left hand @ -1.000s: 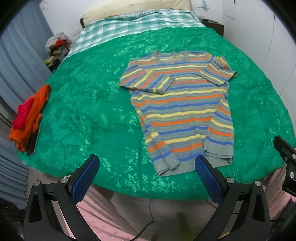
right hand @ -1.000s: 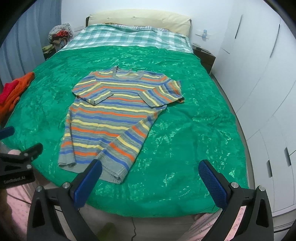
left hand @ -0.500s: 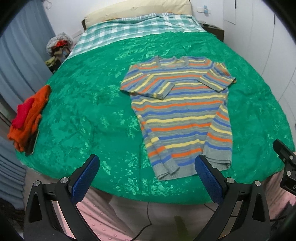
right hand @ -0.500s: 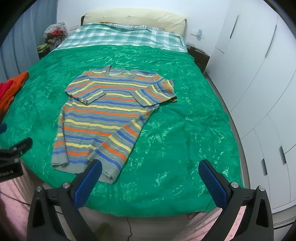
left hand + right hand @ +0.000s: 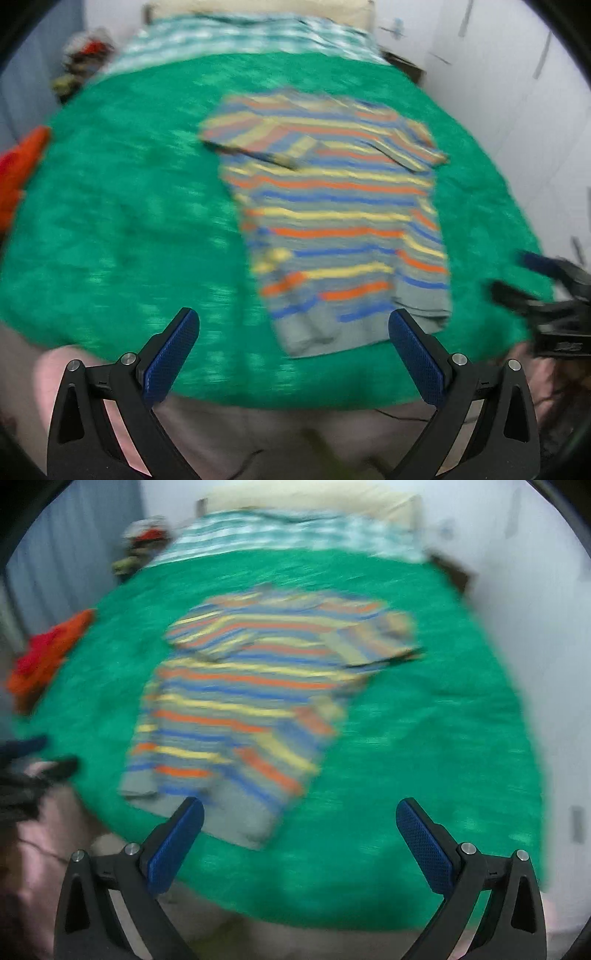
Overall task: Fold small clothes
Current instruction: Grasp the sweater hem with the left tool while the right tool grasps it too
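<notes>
Both views are blurred; only the right wrist view shows white wardrobe doors beside the green-covered bed. The striped knitted sweater lies flat on it, sleeves folded in. The left gripper and right gripper hover with jaws wide apart, holding nothing.

Even, bright indoor light without hard shadows, heavy motion blur smearing the striped sweater and green bedspread, gripper fingers sharp, fisheye bending and dark corners.

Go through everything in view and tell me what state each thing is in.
Striped sweater: flat on the bed, both sleeves folded across the chest.
Green bedspread: spread over the bed.
Orange clothes: heaped at the bed's edge.
Left tool: open, empty.
Right tool: open, empty.
</notes>
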{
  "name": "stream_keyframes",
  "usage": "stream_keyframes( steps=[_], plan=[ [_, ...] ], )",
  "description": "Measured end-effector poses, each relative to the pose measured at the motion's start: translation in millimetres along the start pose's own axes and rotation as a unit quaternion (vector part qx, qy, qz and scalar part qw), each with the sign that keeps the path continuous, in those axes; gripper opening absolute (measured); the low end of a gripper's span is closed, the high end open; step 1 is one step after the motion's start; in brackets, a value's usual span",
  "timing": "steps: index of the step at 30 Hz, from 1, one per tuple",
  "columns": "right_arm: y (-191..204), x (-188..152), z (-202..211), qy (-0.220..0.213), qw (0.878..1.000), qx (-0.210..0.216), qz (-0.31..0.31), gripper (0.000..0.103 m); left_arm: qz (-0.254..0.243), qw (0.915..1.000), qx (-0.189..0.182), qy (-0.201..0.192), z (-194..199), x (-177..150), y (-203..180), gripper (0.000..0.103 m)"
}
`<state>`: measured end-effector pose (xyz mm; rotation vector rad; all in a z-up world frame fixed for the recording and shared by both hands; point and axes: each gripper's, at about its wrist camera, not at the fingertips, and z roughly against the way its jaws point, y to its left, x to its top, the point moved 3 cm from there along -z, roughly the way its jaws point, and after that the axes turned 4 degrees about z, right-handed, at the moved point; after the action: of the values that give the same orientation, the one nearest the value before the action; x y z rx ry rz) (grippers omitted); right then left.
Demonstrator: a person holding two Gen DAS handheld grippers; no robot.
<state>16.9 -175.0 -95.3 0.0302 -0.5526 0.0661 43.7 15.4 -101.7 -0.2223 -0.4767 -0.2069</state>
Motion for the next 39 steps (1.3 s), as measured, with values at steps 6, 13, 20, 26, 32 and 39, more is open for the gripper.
stream_keyframes(
  steps=[6,13,20,26,32,39],
  plan=[
    [34.2,18.0,-93.2,0.073,0.995,0.071,0.0,0.067,-0.026,0.9975,0.042,0.05,-66.4,5.6,-9.8,0.067],
    [6.4,-5.8,-79.2,0.076,0.992,0.094,-0.045,0.006,0.008,0.9979,0.022,0.061,-63.4,-2.4,26.0,0.007],
    [-88.1,-53.4,-6.8,0.059,0.987,0.039,-0.147,0.004,0.06,0.996,0.016,0.064,-47.4,-10.4,72.4,0.003],
    [-117.9,-82.8,-18.0,0.092,0.976,0.046,-0.192,0.004,0.058,0.9958,0.016,0.069,-42.4,-12.7,78.3,0.003],
    [-106.8,-86.8,-21.7,0.107,0.98,0.043,-0.159,0.004,0.097,0.9915,0.024,0.084,-48.4,-13.2,100.7,0.002],
    [-111.5,-79.6,10.1,0.103,0.983,0.034,-0.148,0.003,0.083,0.9932,0.018,0.08,-11.4,-19.8,107.4,0.001]
  ],
)
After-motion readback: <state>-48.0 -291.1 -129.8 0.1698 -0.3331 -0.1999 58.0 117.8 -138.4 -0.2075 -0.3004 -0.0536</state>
